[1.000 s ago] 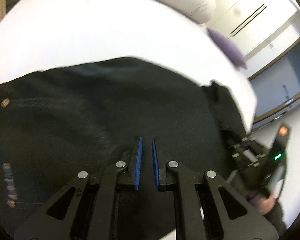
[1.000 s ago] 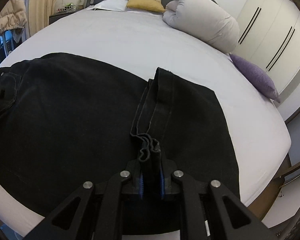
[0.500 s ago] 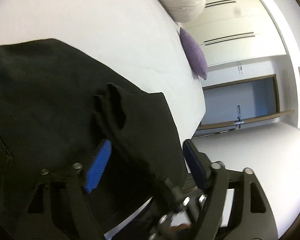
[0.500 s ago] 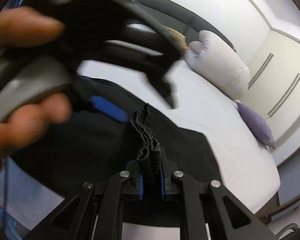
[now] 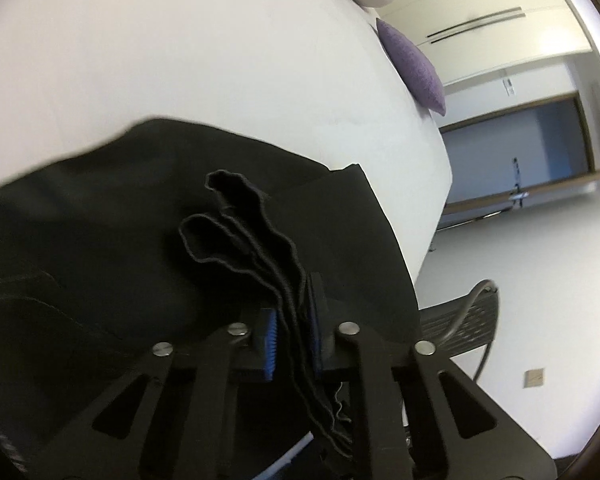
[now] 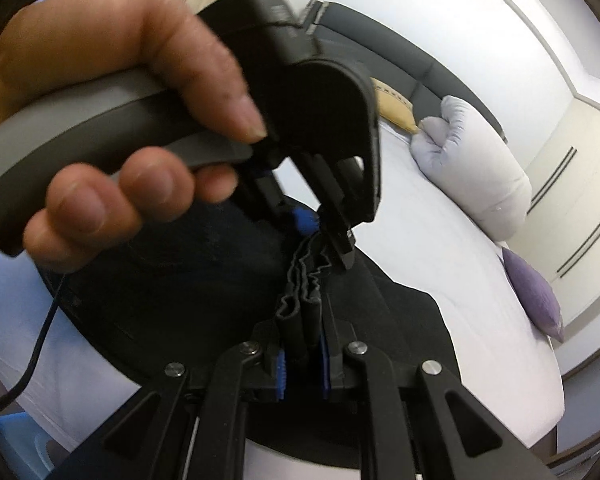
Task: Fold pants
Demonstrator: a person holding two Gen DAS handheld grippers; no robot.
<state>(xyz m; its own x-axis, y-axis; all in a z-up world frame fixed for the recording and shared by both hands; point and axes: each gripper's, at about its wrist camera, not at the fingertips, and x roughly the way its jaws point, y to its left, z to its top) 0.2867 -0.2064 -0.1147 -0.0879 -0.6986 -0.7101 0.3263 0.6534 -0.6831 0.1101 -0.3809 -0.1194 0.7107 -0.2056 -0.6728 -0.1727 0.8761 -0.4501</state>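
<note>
Black pants point(image 5: 100, 240) lie on a white bed point(image 5: 180, 60), their stacked leg hems point(image 5: 252, 240) bunched and lifted. My left gripper point(image 5: 292, 332) is shut on these hems, the wavy layers pinched between its blue pads. My right gripper point(image 6: 304, 364) is shut on the same bunch of hems point(image 6: 300, 300) from the other side. In the right wrist view the left gripper point(image 6: 320, 232) and the hand holding it point(image 6: 120, 140) fill the upper left, right above my right fingers. The rest of the pants point(image 6: 400, 328) hangs down to the bed.
A rolled grey duvet point(image 6: 472, 168), a purple pillow point(image 6: 532, 296) and a yellow pillow point(image 6: 396, 108) lie at the far side of the bed. The bed's edge point(image 5: 432, 216) drops to a white floor with a dark chair point(image 5: 460, 324). Wardrobe doors point(image 5: 480, 32) stand behind.
My left gripper swung over from the flat pants, opened, and has closed on the hem bunch that my right gripper holds. The right gripper lifted the bunch slightly.
</note>
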